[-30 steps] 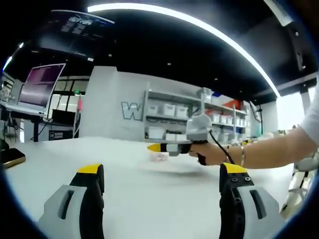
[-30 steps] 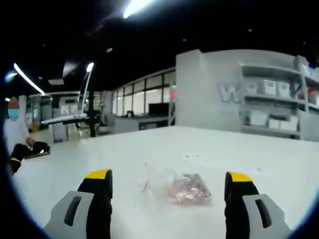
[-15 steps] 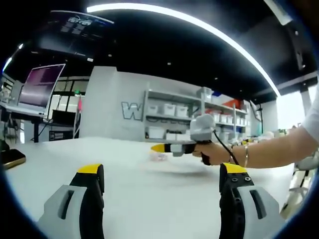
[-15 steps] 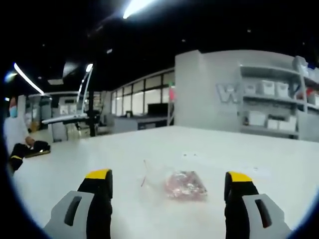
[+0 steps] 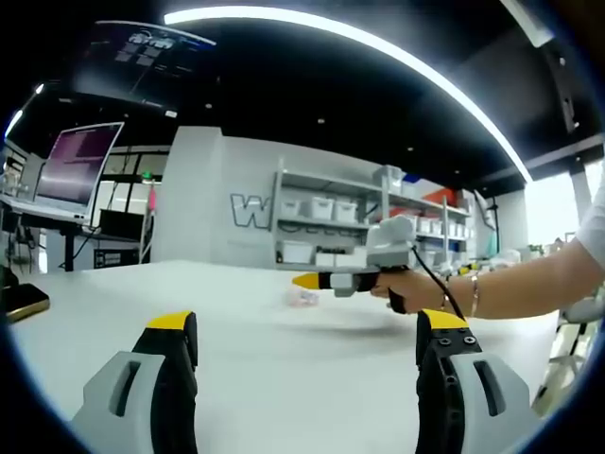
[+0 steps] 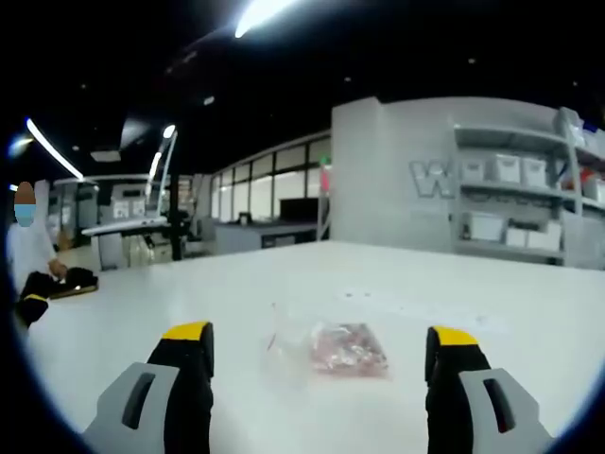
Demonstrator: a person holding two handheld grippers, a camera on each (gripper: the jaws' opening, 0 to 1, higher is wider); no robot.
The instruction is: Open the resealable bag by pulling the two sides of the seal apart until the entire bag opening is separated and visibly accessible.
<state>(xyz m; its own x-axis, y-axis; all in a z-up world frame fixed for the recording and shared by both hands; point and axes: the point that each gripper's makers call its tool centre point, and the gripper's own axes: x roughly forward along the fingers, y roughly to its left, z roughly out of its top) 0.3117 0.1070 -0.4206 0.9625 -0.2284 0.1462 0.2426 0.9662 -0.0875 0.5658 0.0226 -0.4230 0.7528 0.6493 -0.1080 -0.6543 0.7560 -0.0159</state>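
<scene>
Right gripper view: the right gripper (image 6: 317,355) hangs low over the white table (image 6: 492,293), jaws spread wide with nothing between them, yellow tips at 7 and 5 o'clock; the resealable bag (image 6: 346,347) lies flat on the table just ahead, between the two jaw tips and slightly toward the 5 o'clock one, clear plastic with reddish contents showing through, untouched by either jaw; whether its seal is parted I cannot tell, it is too blurred; grey shelves (image 6: 515,203) with white bins stand at 2 o'clock. Left gripper view: the left gripper (image 5: 307,333) also sits open and empty above the table (image 5: 284,369), well apart from the bag; the bag (image 5: 302,297) shows as a small pale patch far off near the centre; the right gripper (image 5: 307,281) comes in from 3 o'clock, held by a hand (image 5: 405,288) with a bracelet at the wrist, its yellow tip right above the bag; a monitor (image 5: 77,165) glows at 10 o'clock, and a dark phone-like slab (image 5: 21,299) lies at 9 o'clock on the table edge.
</scene>
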